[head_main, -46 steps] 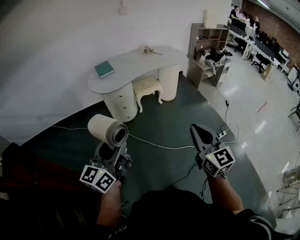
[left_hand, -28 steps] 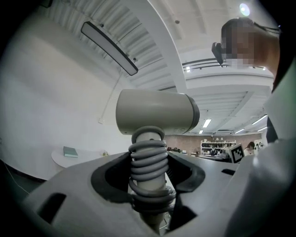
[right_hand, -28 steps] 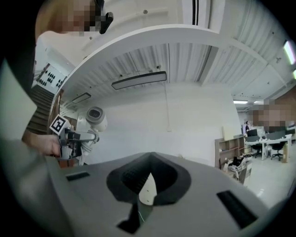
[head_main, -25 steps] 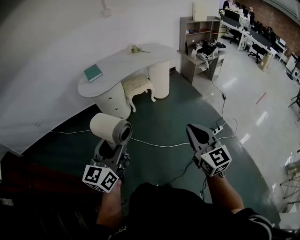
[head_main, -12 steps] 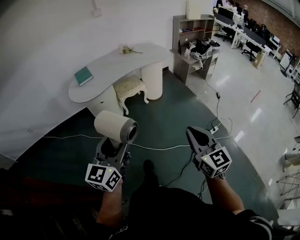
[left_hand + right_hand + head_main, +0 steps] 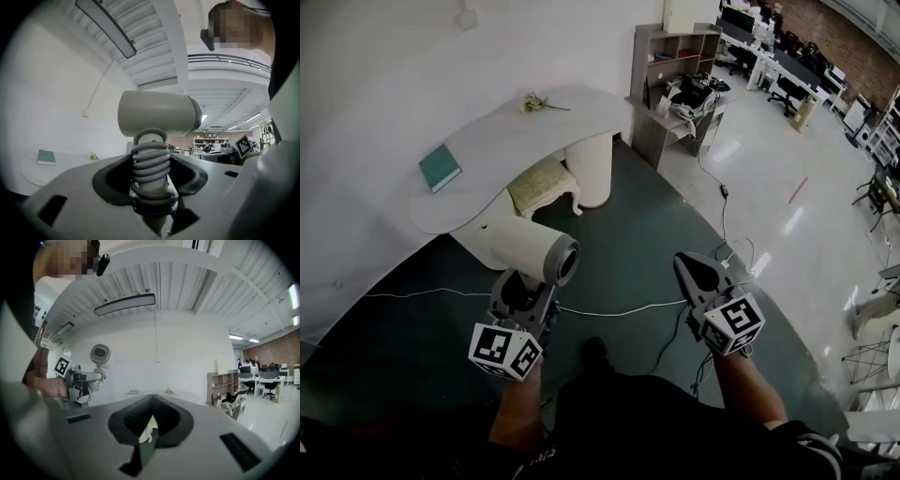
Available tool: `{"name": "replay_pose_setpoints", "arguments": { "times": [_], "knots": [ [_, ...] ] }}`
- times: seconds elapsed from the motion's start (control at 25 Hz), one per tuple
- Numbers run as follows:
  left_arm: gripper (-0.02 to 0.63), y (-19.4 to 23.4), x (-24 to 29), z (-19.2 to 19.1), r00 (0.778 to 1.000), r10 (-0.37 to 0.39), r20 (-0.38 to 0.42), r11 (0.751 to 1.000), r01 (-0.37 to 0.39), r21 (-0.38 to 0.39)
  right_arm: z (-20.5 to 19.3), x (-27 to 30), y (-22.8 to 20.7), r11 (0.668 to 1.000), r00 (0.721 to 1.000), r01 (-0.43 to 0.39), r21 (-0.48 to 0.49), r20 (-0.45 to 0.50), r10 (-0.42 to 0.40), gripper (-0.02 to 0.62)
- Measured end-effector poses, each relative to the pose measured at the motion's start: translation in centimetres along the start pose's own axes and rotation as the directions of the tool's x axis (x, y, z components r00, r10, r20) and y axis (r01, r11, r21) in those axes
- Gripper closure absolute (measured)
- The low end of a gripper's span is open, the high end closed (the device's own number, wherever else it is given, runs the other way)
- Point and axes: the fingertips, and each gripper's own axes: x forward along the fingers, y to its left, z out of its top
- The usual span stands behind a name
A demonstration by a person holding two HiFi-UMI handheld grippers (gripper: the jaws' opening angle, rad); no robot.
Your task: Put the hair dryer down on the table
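A cream hair dryer stands upright above my left gripper, which is shut on its handle; a grey coiled cord wraps that handle between the jaws. The dryer's barrel lies level, with its dark nozzle to the right in the head view. My right gripper is held level beside it, shut with nothing in it. The white curved table stands ahead and to the left against the wall. In the right gripper view the hair dryer shows at the left.
On the table lie a teal book and a small flower sprig. A cream stool sits under it. A grey shelf unit stands to the right. A white cable crosses the green floor.
Both grippers have moved forward over the floor toward the table, which now sits nearer and further left in the head view. The grip on the hair dryer is unchanged.
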Motion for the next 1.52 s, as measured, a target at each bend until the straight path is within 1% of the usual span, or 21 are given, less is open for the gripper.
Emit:
{"name": "replay_pose_setpoints", "arguments": {
  "times": [0.08, 0.2, 0.28, 0.4, 0.48, 0.6, 0.8, 0.96, 1.08, 1.24, 1.4, 1.52],
  "knots": [
    [0.380, 2.5, 2.3, 0.1, 1.000, -0.020, -0.004, 1.000, 0.020, -0.003, 0.3, 3.5, -0.4, 1.000, 1.000, 0.001, 0.012, -0.010, -0.001, 0.592],
    [0.380, 5.8, 5.7, 0.4, 0.999, -0.053, 0.005, 0.999, 0.053, -0.012, 0.1, 7.8, -1.3, 1.000, 0.999, 0.003, -0.005, -0.041, -0.003, 0.591],
    [0.380, 7.7, 7.4, 0.7, 0.997, -0.070, 0.008, 0.997, 0.071, -0.015, 0.6, 10.3, -1.6, 1.000, 0.999, 0.003, -0.010, -0.037, -0.004, 0.592],
    [0.380, 10.2, 9.2, 1.4, 0.996, -0.090, 0.013, 0.996, 0.090, -0.001, 1.5, 13.3, -1.7, 1.000, 1.000, 0.018, 0.015, -0.021, -0.017, 0.591],
    [0.380, 11.4, 10.0, 1.4, 0.996, -0.092, 0.015, 0.996, 0.092, 0.002, 1.9, 14.7, -1.8, 0.999, 1.000, 0.021, 0.032, -0.011, -0.021, 0.591],
    [0.380, 12.8, 10.8, 1.7, 0.996, -0.084, 0.023, 0.996, 0.084, -0.017, 1.7, 16.0, -2.8, 1.000, 1.000, 0.019, 0.014, -0.012, -0.019, 0.591],
    [0.380, 14.9, 13.0, 2.5, 0.996, -0.082, 0.035, 0.996, 0.083, -0.020, 2.9, 18.7, -4.5, 0.999, 0.999, 0.013, 0.044, 0.037, -0.015, 0.591],
    [0.380, 16.1, 15.4, 2.3, 0.996, -0.080, 0.034, 0.996, 0.081, -0.034, 2.4, 20.8, -6.2, 0.998, 1.000, 0.010, 0.056, 0.027, -0.012, 0.591],
    [0.380, 17.5, 17.9, 1.7, 0.997, -0.068, 0.026, 0.997, 0.069, -0.046, 1.1, 22.8, -8.5, 0.999, 1.000, 0.015, 0.038, -0.008, -0.015, 0.591],
    [0.380, 19.4, 22.6, 1.2, 0.999, -0.039, 0.017, 0.997, 0.040, -0.061, 1.6, 26.5, -12.8, 0.995, 1.000, 0.006, 0.100, 0.012, -0.008, 0.591],
    [0.380, 21.1, 28.3, 1.0, 1.000, -0.017, 0.009, 0.997, 0.017, -0.079, 1.2, 30.3, -18.6, 0.996, 1.000, 0.003, 0.094, -0.002, -0.002, 0.591],
    [0.380, 22.0, 33.2, 1.1, 1.000, -0.011, 0.004, 0.996, 0.012, -0.090, 1.1, 33.2, -22.8, 0.996, 1.000, -0.022, 0.082, -0.015, 0.023, 0.591]
  ]
}}
